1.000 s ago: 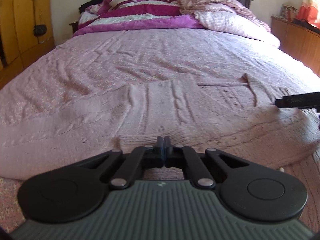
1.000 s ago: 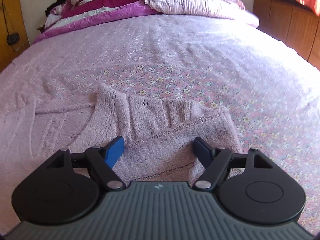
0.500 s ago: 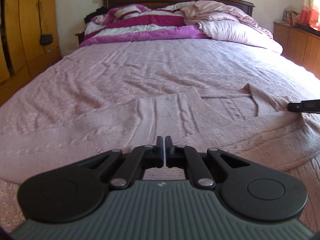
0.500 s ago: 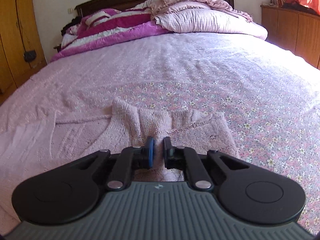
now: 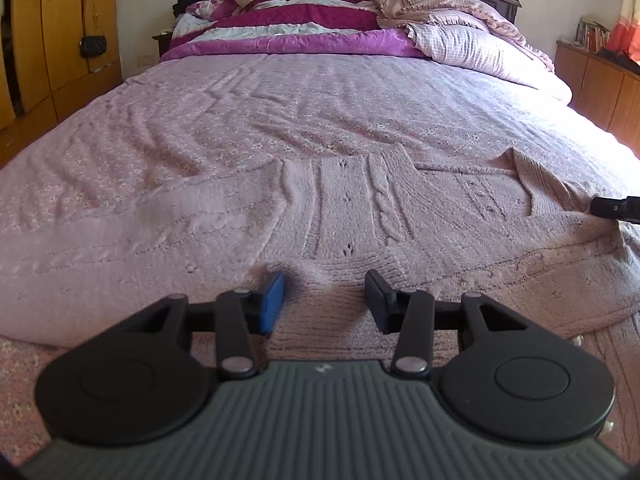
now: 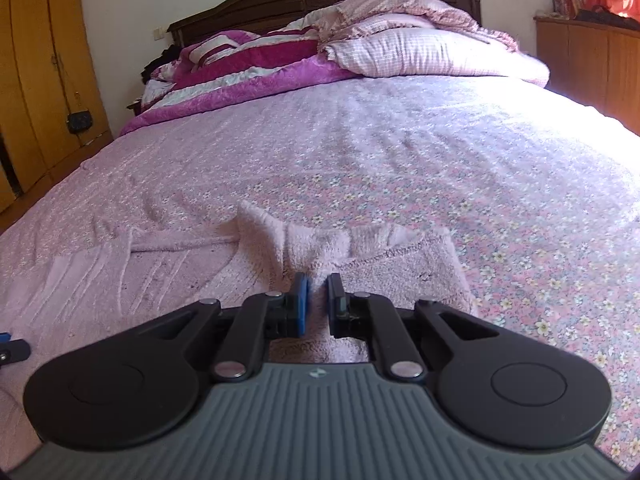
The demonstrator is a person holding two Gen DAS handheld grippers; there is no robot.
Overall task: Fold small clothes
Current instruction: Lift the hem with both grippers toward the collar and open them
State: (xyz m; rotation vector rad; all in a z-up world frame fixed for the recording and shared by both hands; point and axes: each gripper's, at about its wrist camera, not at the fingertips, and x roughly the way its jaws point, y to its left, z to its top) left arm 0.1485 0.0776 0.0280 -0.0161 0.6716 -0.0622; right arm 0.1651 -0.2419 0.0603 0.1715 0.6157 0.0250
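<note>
A pale pink knitted sweater [image 5: 340,200] lies spread flat across the near part of the bed. My left gripper [image 5: 325,280] sits low over its near hem. Its jaws are opening, and a small hump of knit lies loose between the fingers without being pressed. My right gripper [image 6: 317,282] is shut on a pinched fold of the sweater [image 6: 320,244] near its right end, where the fabric bunches up into the pads. The right gripper's tip [image 5: 616,208] shows at the far right of the left wrist view. At the left edge of the right wrist view, part of the left gripper [image 6: 12,350] appears.
The pink flowered bedspread [image 6: 500,208] stretches away beyond the sweater. A magenta quilt [image 5: 304,28] and pillows [image 6: 420,52] are piled at the headboard. A yellow wardrobe [image 5: 48,32] stands to the left and a wooden cabinet [image 6: 592,64] to the right.
The left gripper's jaws have gone from shut to apart, letting the hem loose. The right gripper's jaws, wide a second ago, have closed on a fold of the sweater.
</note>
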